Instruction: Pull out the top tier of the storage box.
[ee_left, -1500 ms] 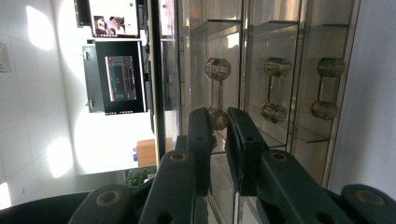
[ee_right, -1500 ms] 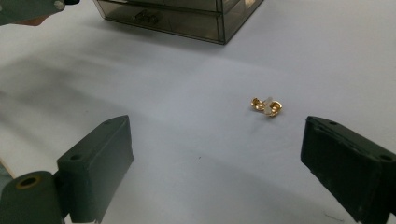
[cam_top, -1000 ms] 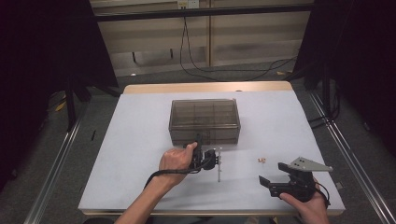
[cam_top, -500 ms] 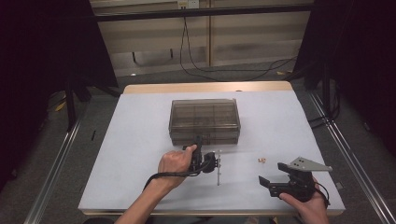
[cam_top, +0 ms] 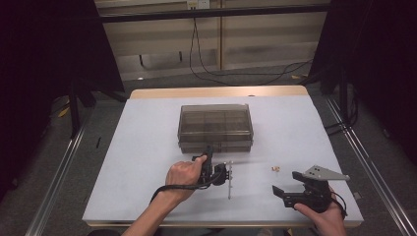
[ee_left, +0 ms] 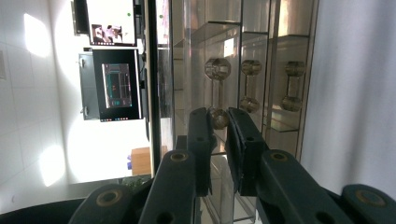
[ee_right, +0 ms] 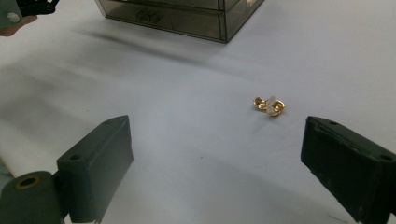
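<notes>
A smoky clear drawer box (cam_top: 215,127) stands mid-table. My left gripper (cam_top: 208,153) lies rolled on its side at the box's front. In the left gripper view its jaws (ee_left: 219,135) stand close together, with the knob of a dumbbell-shaped drawer handle (ee_left: 218,118) pinched between the pads. Two more such handles (ee_left: 251,84) show beside it. My right gripper (cam_top: 287,183) is held near the front right of the table, its jaws wide apart (ee_right: 215,158) with nothing between them. A small pair of gold pieces (ee_right: 269,105) lies on the table just ahead of it, and shows as a small speck (cam_top: 275,168) in the high view.
The white table top (cam_top: 147,147) has bare room left and right of the box. A wooden strip (cam_top: 216,92) runs along its far edge, with cables on the floor beyond. A metal rail (cam_top: 54,182) runs along the left side.
My left hand has edged slightly toward the near side of the table, still at the box's front. The right hand, the box and the gold pieces have stayed put.
</notes>
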Demonstrator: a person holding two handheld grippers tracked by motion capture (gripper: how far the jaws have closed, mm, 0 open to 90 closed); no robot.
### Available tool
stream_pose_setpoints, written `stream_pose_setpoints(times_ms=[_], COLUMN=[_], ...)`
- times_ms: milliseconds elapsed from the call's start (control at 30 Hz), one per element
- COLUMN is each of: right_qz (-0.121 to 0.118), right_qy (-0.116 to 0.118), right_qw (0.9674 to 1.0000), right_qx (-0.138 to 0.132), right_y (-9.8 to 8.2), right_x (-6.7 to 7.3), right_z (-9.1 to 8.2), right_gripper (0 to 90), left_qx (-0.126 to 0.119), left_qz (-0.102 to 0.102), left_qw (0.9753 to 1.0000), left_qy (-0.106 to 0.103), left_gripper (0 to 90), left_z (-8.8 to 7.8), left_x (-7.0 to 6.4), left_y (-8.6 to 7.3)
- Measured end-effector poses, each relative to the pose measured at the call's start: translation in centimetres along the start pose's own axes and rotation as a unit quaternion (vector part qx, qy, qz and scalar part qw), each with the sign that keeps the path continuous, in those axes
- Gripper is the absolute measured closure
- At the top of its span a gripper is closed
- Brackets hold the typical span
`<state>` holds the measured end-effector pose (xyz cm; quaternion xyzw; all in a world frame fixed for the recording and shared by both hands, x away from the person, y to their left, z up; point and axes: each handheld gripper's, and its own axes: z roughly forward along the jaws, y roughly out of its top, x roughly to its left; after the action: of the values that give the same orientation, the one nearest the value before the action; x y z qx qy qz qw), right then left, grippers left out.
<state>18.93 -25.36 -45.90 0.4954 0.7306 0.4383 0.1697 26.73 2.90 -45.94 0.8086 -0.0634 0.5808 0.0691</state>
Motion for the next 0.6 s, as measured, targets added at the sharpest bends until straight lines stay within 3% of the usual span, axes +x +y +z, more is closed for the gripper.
stream_pose_setpoints(times_ms=[233, 333, 533, 600], right_qz=[0.000, -0.001, -0.002, -0.002], right_qy=[0.001, 0.002, 0.000, 0.002], right_qw=[1.0000, 1.0000, 1.0000, 1.0000], right_qx=[0.000, 0.001, 0.003, 0.003], right_y=[0.01, 0.00, 0.02, 0.02], right_x=[0.01, 0.02, -0.01, 0.00], right_z=[0.06, 0.07, 0.20, 0.21], right_gripper=[8.8, 8.8, 8.6, 8.6], left_qx=[-0.005, -0.010, -0.014, -0.019], left_qz=[-0.004, -0.022, -0.029, -0.047], left_qw=[1.0000, 0.9996, 0.9992, 0.9981], left_qy=[-0.003, -0.011, -0.022, -0.035], left_gripper=[80.6, 80.4, 79.8, 79.5], left_z=[-0.34, -0.41, -0.52, -0.66], left_x=[0.00, 0.04, 0.33, 0.62], left_y=[-0.03, -0.18, -0.36, -0.49])
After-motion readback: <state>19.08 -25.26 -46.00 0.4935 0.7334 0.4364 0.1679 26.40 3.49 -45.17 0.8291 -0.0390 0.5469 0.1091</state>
